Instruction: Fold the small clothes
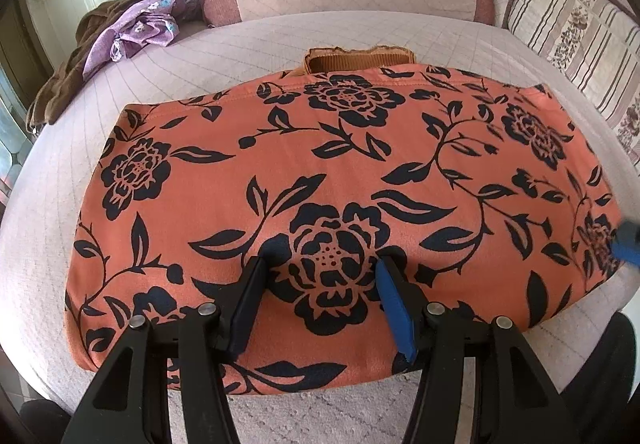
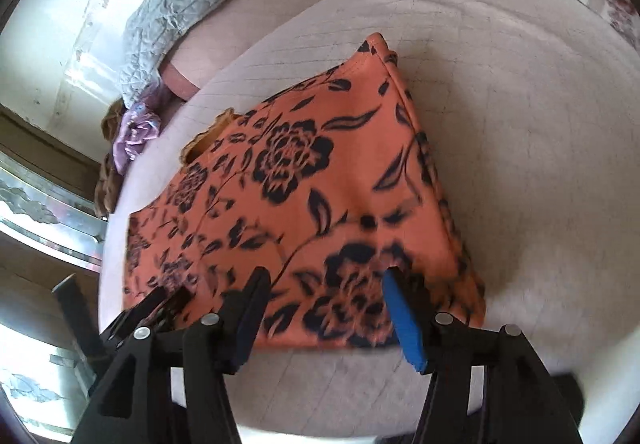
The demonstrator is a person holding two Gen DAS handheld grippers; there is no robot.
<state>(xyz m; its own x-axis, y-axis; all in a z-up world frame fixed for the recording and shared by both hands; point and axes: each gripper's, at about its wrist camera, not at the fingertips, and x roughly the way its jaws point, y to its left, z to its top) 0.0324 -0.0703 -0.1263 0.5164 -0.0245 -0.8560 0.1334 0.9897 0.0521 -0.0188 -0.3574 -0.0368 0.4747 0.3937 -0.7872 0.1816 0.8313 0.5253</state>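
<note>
Both tongs stand parted and hold nothing: from the left wrist, the left gripper (image 1: 320, 276) hovers over the near edge of the folded floral garment (image 1: 320, 171), lying crosswise on the quilted bed (image 1: 60, 203), while from the right wrist, the right gripper (image 2: 324, 288) hangs above its near right corner, equally close.

Garment (image 1: 320, 171): soft matt fleecy cloth. Bedcover (image 1: 120, 83): matt quilted fabric. Gripper fingers (image 1: 248, 300): matt black plastic.
</note>
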